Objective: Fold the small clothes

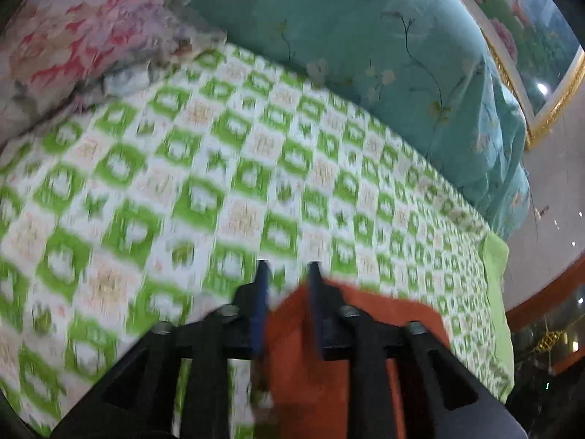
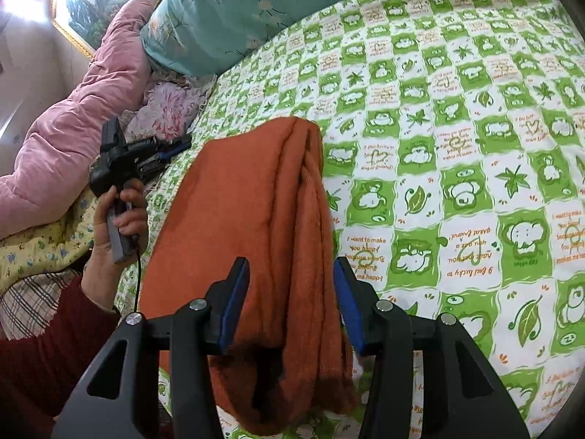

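Observation:
An orange knitted cloth (image 2: 256,201), folded lengthwise into a thick strip, lies on the green-and-white patterned bed sheet (image 2: 457,146). My right gripper (image 2: 289,260) is shut on it, and the bundle fills the gap between the blue pads. A hand (image 2: 117,219) holds my left gripper (image 2: 181,146) to the left of the cloth, clear of it. In the blurred left wrist view, my left gripper (image 1: 287,267) is open with nothing between its tips. There the orange cloth (image 1: 303,366) lies below and to the right of that gripper.
A teal floral quilt (image 2: 219,18) is bunched along the far side of the bed. A pink padded jacket (image 2: 73,128) and a floral pillow (image 2: 168,106) lie at the left. A framed painting (image 2: 95,0) hangs behind. A dark red sleeve (image 2: 44,358) shows at the lower left.

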`<state>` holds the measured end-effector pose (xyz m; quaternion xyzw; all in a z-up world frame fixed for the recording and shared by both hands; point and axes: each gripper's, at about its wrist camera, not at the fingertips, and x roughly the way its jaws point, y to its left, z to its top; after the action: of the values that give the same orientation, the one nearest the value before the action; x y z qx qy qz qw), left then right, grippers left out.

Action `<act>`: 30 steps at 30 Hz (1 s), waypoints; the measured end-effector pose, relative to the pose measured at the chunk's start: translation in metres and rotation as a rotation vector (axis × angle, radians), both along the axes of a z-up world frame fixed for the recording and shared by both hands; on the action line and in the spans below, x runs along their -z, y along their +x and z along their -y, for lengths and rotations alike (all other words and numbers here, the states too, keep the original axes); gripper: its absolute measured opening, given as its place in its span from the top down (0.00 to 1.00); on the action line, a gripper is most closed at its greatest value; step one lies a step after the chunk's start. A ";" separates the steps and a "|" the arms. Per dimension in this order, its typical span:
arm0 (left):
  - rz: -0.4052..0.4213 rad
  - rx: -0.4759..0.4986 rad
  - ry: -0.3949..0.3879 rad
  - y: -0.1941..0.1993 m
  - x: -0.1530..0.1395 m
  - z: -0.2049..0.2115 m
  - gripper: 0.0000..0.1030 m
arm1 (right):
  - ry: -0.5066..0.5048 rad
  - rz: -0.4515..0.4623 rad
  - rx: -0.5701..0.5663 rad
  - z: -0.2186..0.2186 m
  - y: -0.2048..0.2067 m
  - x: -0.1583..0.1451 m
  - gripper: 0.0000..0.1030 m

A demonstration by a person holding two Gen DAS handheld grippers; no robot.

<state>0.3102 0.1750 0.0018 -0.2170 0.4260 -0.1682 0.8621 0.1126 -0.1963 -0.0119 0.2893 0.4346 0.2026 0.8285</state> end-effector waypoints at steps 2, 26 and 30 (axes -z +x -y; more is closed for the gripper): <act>-0.035 0.019 -0.008 -0.010 0.011 -0.001 0.51 | 0.006 0.011 -0.007 -0.002 0.001 -0.004 0.53; 0.096 0.006 -0.018 0.008 -0.020 0.011 1.00 | -0.006 0.030 -0.001 -0.004 0.008 -0.010 0.53; 0.055 -0.069 0.094 0.009 -0.011 0.006 1.00 | -0.009 0.030 -0.001 -0.004 0.016 -0.011 0.53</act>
<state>0.3189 0.1688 0.0129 -0.1860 0.4016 -0.1240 0.8881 0.1284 -0.1922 -0.0004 0.2823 0.4233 0.2050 0.8361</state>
